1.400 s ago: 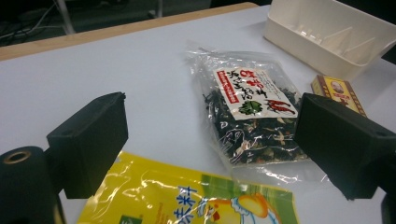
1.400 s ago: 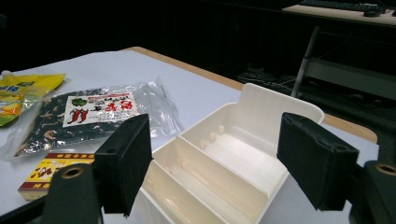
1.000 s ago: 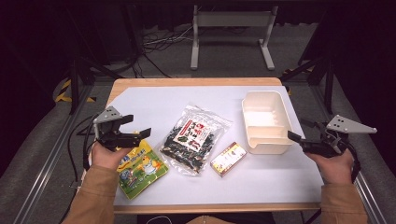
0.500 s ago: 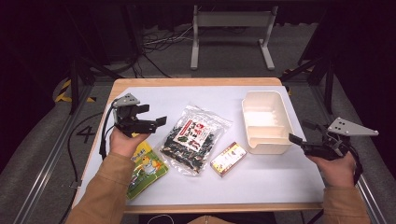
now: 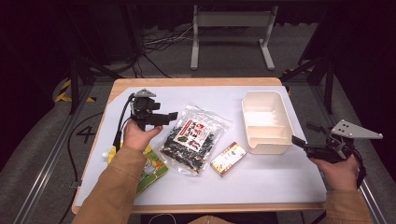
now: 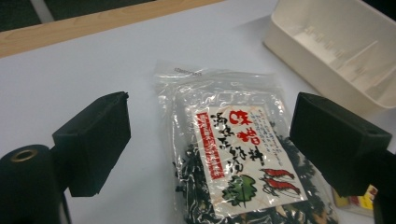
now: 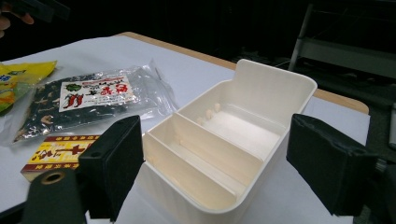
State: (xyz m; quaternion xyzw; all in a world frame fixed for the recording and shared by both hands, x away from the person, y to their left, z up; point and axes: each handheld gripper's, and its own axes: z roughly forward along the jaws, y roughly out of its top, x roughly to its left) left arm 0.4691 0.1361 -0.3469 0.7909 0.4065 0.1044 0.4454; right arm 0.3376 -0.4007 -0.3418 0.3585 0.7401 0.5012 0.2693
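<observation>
Clear crinkled plastic: the dried seaweed bag (image 6: pixel 238 158) lies flat at mid-table, just beyond the left gripper (image 5: pixel 156 119), whose jaws stand wide with nothing between them. A yellow snack pouch (image 5: pixel 152 168) is partly hidden under the left forearm; a small red-and-yellow box (image 5: pixel 228 158) sits just beside the bag. The compartmented cream tray (image 7: pixel 233 135) is faced by the right gripper (image 5: pixel 306 145), whose jaws have just been opening, nothing between them. Judgement: the bag is best pinched at its sealed edge, the slippery bulging middle avoided.
</observation>
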